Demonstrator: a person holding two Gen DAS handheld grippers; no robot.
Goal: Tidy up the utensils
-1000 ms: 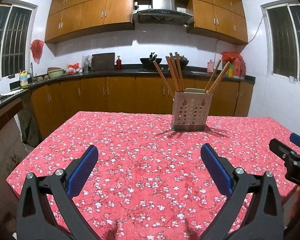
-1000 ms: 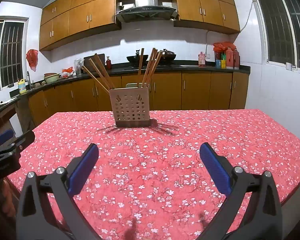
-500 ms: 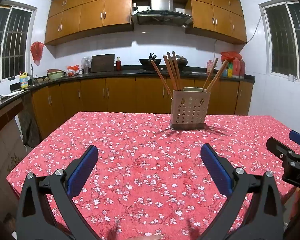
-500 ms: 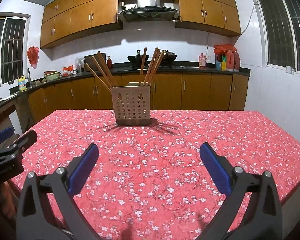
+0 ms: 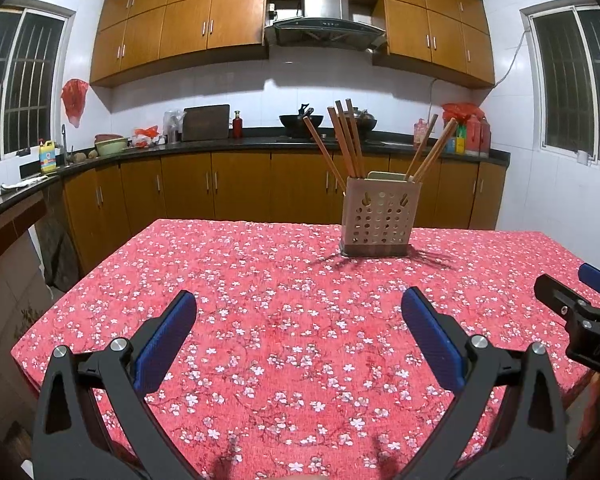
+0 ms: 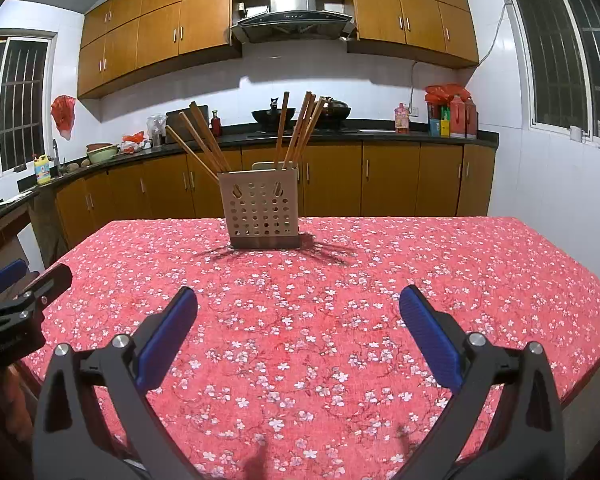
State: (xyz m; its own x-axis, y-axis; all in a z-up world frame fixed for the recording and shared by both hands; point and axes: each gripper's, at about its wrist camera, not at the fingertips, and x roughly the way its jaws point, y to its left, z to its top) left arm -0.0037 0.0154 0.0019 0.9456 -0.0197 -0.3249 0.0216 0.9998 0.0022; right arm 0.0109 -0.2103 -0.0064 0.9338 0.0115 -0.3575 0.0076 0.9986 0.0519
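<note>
Both tools, left tool point(image 5: 299, 310) and right tool point(image 6: 298, 306), gape wide and empty above the counter point(image 5: 284, 280); chopsticks point(image 5: 342, 142) in a perforated holder point(image 5: 378, 218) stand well ahead

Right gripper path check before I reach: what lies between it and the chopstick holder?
Only bare floral tablecloth lies between the open right gripper and the chopstick holder, as the right wrist view shows.

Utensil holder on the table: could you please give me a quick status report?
Left gripper open, empty; right gripper open, empty. Utensil holder upright on tablecloth, chopsticks standing inside. Nothing lies between grippers and holder.
</note>
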